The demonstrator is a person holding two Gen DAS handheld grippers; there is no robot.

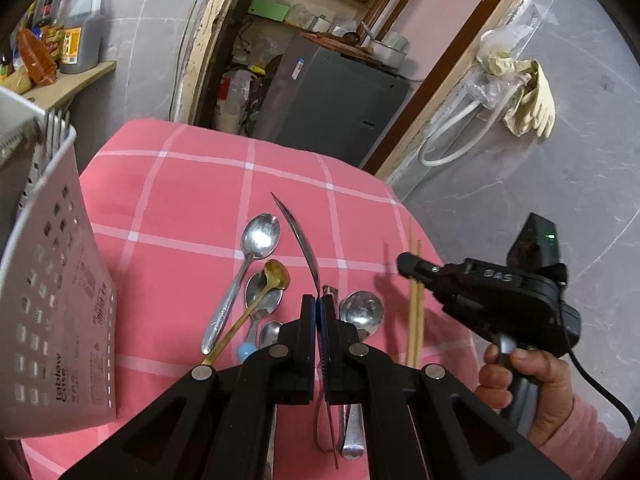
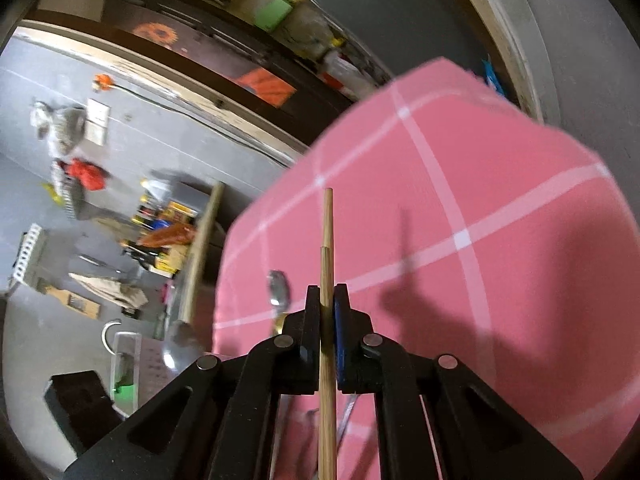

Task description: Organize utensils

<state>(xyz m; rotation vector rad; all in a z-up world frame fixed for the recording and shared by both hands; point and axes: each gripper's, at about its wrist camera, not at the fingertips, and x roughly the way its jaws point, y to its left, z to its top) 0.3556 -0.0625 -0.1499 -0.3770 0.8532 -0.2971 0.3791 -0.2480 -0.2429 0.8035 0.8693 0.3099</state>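
Observation:
My left gripper point(image 1: 319, 304) is shut on a steel spoon point(image 1: 298, 236) seen edge-on, its bowl raised over the pink checked tablecloth point(image 1: 192, 184). Below lie a large steel spoon point(image 1: 262, 236), a brass spoon point(image 1: 276, 274) and other spoons point(image 1: 362, 312). My right gripper point(image 1: 408, 264) is shut on a pair of wooden chopsticks point(image 1: 414, 300). In the right wrist view the chopsticks point(image 2: 327, 240) stick out between the shut fingers of the right gripper point(image 2: 328, 300), above the cloth point(image 2: 480, 184). A white perforated utensil holder point(image 1: 52, 280) stands at the left.
A shelf with bottles point(image 1: 76, 28) is at the far left. A dark cabinet point(image 1: 332, 100) stands behind the table. Gloves point(image 1: 528, 96) hang on the grey wall at right. A spoon point(image 2: 279, 288) lies near the table edge in the right wrist view.

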